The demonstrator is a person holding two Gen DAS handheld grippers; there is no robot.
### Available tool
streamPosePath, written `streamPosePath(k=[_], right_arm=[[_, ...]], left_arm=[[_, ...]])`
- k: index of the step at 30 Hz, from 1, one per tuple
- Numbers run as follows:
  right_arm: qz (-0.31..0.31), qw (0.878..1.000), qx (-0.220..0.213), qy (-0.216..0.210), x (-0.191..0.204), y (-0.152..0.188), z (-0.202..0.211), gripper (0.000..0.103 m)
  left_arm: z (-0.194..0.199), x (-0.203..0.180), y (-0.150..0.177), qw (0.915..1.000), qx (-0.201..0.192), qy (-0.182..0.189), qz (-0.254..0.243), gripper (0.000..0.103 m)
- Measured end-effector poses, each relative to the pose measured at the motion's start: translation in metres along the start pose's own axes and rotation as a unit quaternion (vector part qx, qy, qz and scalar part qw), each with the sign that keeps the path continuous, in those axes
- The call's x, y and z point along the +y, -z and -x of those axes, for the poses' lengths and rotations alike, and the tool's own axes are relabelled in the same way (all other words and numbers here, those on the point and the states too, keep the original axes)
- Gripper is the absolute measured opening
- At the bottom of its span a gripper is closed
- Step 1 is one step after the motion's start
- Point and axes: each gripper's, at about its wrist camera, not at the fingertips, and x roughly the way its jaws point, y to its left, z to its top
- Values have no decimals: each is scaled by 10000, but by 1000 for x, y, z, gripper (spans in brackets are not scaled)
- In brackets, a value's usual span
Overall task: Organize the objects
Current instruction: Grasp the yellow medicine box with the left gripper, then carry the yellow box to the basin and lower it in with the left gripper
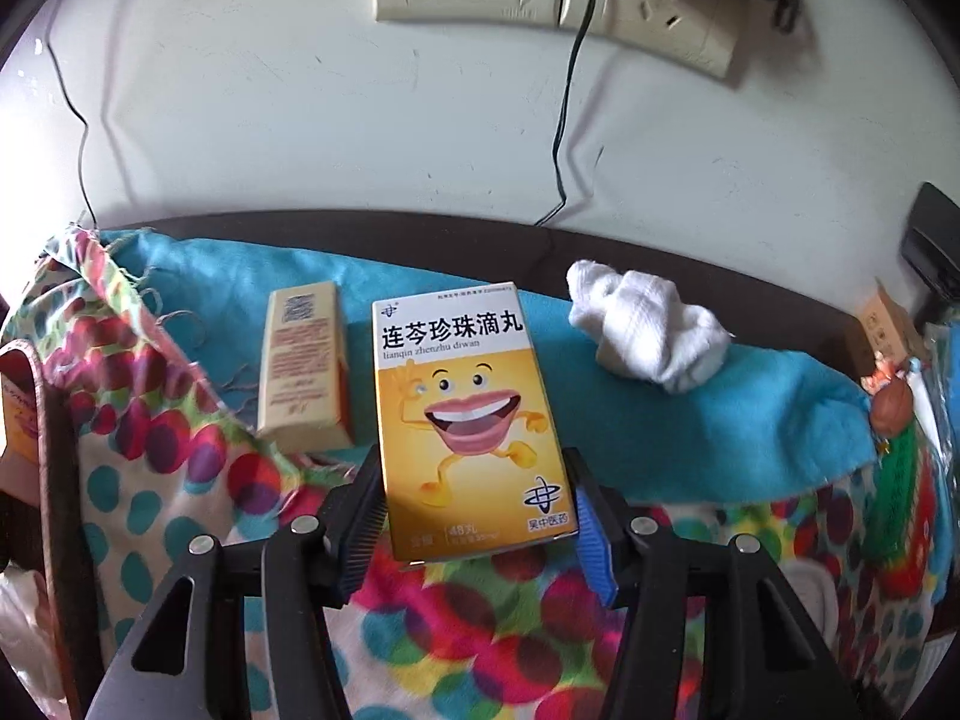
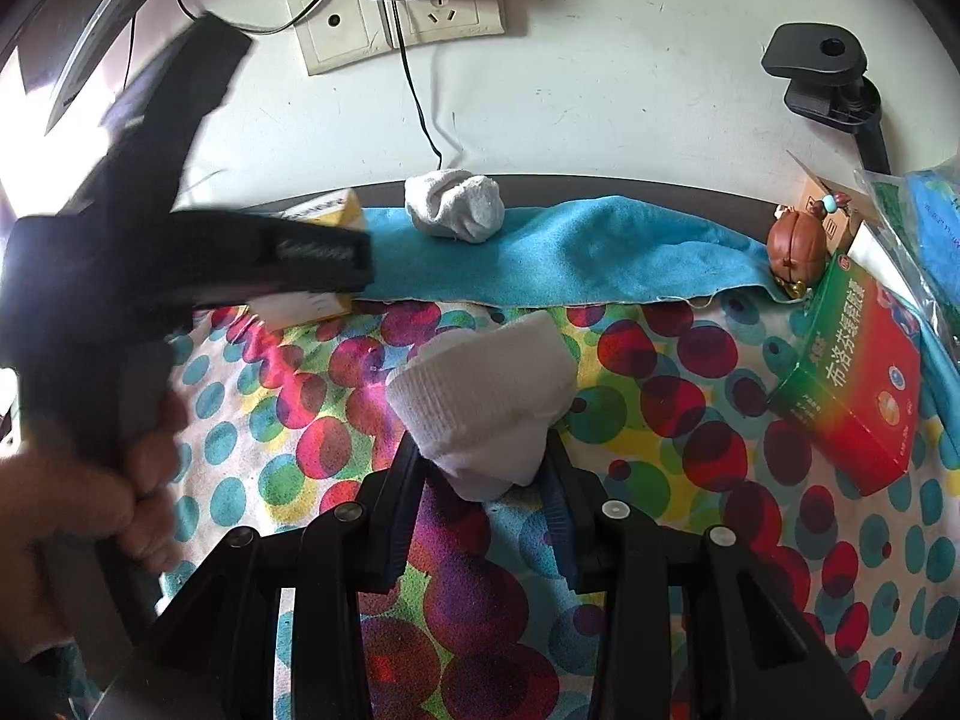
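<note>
Left gripper (image 1: 474, 510) was clamped on a yellow medicine box (image 1: 471, 420), held over the dotted cloth (image 1: 510, 630). A beige carton (image 1: 306, 366) lay at 10 o'clock on the blue towel (image 1: 720, 420), a balled white sock (image 1: 648, 327) at 2 o'clock. Right gripper (image 2: 480, 480) was closed on a folded white sock (image 2: 486, 402); a green-red medicine box (image 2: 852, 384) sat at 3 o'clock.

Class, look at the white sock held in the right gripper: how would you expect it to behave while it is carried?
The white sock probably flops: it bulges unevenly above the right gripper. It looks light, since a pinch at its lower end holds it. Its ribbed knit likely resists slipping.
</note>
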Motion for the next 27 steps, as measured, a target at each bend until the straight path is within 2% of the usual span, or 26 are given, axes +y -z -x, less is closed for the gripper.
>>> streamPosePath(k=[9, 12, 13, 14, 17, 20, 23, 27], right_arm=[[169, 9996, 32, 211, 3, 4, 0, 36], [202, 9995, 42, 257, 3, 1, -7, 36], [205, 9994, 44, 261, 3, 0, -9, 36], [196, 9995, 42, 251, 3, 0, -8, 36], [197, 9995, 42, 252, 3, 3, -5, 36], [286, 9989, 61, 363, 7, 3, -5, 36], [407, 9978, 83, 512, 14, 1, -12, 36], [360, 9983, 79, 456, 11, 0, -12, 36]], left_arm=[[39, 3, 30, 9984, -111, 150, -537, 57], [61, 7, 48, 9963, -224, 203, -802, 57], [57, 27, 52, 9956, -250, 227, -879, 57], [64, 29, 58, 9948, -278, 225, -953, 56], [63, 15, 76, 9915, -384, 250, -1214, 57], [81, 23, 100, 9885, -477, 308, -1403, 56], [97, 31, 109, 9876, -489, 367, -1449, 56], [121, 40, 128, 9818, -607, 390, -1754, 56]])
